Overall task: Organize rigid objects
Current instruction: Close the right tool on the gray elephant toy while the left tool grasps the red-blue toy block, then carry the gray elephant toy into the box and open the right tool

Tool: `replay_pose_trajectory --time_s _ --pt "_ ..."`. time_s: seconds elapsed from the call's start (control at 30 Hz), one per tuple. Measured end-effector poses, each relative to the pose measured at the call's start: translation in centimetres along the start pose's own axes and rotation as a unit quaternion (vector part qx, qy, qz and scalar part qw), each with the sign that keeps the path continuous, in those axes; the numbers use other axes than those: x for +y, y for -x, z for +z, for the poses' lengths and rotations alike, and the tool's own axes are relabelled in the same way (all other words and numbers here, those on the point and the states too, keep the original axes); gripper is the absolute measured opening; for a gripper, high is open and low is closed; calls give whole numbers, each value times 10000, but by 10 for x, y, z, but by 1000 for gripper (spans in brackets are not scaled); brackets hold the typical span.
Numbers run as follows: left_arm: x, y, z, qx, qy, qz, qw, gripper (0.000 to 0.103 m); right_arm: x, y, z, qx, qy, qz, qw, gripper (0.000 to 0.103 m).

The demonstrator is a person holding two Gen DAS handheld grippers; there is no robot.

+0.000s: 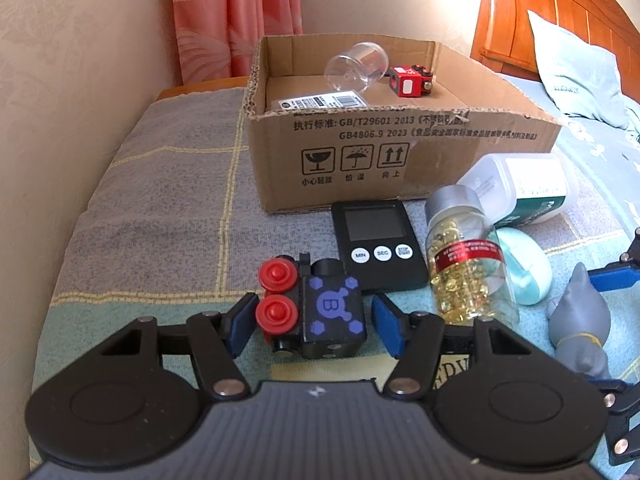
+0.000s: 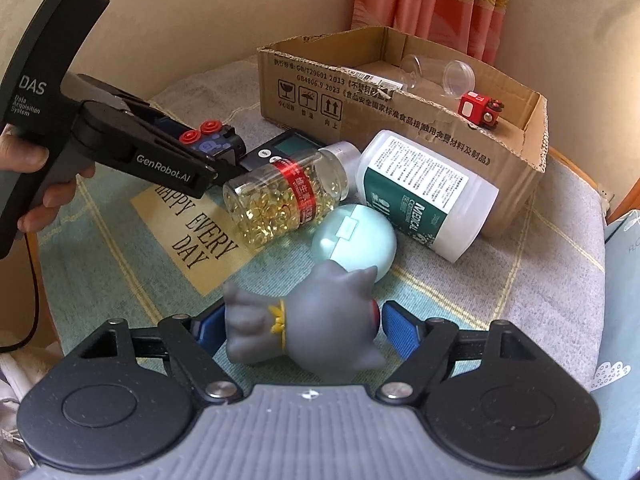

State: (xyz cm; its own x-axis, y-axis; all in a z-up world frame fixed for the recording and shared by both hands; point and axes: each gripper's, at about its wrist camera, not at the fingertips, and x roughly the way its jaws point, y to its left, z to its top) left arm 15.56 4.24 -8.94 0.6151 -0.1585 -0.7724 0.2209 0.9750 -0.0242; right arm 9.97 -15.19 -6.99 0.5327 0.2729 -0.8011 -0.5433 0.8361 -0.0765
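Bed blanket (image 1: 160,184) in front of the cardboard box (image 1: 400,160) is pretty crowded: left gripper (image 1: 314,322) jaws sit narrowly around the black toy train (image 1: 316,312), right gripper (image 2: 300,330) jaws around the grey figure (image 2: 320,320) without a clear pinch, so either could slip out or bump the pill bottle (image 2: 280,200).

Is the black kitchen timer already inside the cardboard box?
No, the timer lies on the blanket in front of the cardboard box, outside it.

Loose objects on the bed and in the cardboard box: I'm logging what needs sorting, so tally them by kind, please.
Toy train cars: 2
Bottles: 2
Clear cups: 1
Timers: 1
Mint egg-shaped cases: 1
Grey figurines: 1
Total: 8
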Motion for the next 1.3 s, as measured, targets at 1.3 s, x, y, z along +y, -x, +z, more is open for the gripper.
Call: replay_pose_trajectory --time_s 1.3 --pt "11 15 -12 295 -8 13 9996 53 10 18 -1 15 -36 -151 9999 78"
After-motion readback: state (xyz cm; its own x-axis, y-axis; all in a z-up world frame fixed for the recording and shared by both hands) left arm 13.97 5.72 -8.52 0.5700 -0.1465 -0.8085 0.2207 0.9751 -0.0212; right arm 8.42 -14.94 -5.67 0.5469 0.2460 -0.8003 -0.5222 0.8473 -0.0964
